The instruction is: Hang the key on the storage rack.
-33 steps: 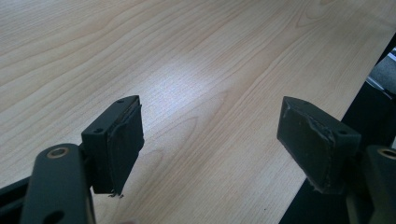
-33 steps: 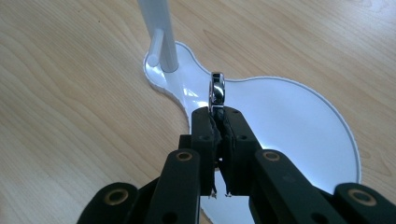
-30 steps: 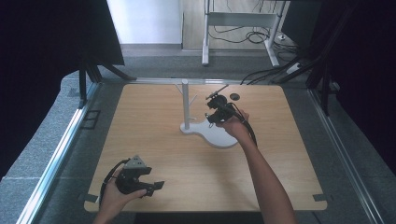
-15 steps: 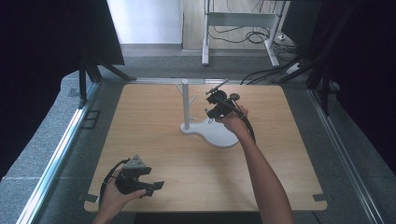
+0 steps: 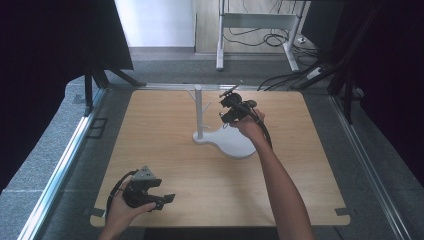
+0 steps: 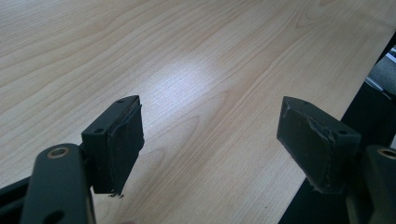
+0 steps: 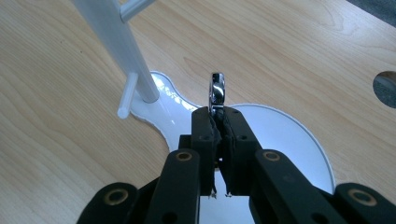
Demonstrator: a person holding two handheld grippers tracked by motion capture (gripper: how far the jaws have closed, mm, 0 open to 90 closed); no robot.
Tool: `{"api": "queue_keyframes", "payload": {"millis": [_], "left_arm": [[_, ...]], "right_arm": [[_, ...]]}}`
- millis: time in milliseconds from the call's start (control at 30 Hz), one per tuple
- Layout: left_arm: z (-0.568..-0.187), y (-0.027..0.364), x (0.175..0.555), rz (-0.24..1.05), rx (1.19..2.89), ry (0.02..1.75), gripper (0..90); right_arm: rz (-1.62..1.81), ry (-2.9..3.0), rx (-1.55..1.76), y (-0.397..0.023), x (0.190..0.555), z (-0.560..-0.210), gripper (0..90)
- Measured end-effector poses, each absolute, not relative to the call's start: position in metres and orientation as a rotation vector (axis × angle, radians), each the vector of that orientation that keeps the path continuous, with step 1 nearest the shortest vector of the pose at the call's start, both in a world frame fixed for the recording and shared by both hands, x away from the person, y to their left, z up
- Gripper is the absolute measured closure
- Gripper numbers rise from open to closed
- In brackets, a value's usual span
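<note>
A white stand with a tall pole [image 5: 199, 112] and short side pegs rises from a flat white base [image 5: 235, 142] at the middle of the wooden table. My right gripper [image 5: 227, 106] hovers just right of the pole, above the base. In the right gripper view its jaws [image 7: 218, 116] are shut on a small shiny metal ring [image 7: 217, 91], held edge-on, with the pole [image 7: 116, 42] and a low peg [image 7: 127, 95] to the left. My left gripper [image 5: 166, 199] rests near the table's front left; its pads [image 6: 123, 140] stand wide apart with nothing between them.
The table's front edge [image 6: 322, 140] runs close beside the left gripper. A round cable hole [image 7: 385, 86] lies in the tabletop beyond the stand's base [image 7: 280, 135]. Metal rails border the table, with a desk frame and cables on the floor behind.
The right gripper has risen and moved away from the person and slightly left, closer to the stand's pole, still holding the ring. The left gripper has stayed put.
</note>
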State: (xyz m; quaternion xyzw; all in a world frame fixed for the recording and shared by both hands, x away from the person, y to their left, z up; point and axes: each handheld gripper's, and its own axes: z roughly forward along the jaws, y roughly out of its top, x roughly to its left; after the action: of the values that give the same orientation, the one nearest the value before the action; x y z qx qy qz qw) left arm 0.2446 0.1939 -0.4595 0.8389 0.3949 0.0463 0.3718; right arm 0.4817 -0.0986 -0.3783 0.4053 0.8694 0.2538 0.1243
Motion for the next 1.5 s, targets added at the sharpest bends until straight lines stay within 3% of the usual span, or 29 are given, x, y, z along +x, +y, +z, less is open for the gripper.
{"api": "queue_keyframes", "payload": {"millis": [1500], "left_arm": [[-0.458, 0.200, 0.245, 0.117, 2.133, 1.021, 23.3]], "right_arm": [[0.760, 2.489, 1.158, -0.067, 0.515, -0.360, 84.2]]}}
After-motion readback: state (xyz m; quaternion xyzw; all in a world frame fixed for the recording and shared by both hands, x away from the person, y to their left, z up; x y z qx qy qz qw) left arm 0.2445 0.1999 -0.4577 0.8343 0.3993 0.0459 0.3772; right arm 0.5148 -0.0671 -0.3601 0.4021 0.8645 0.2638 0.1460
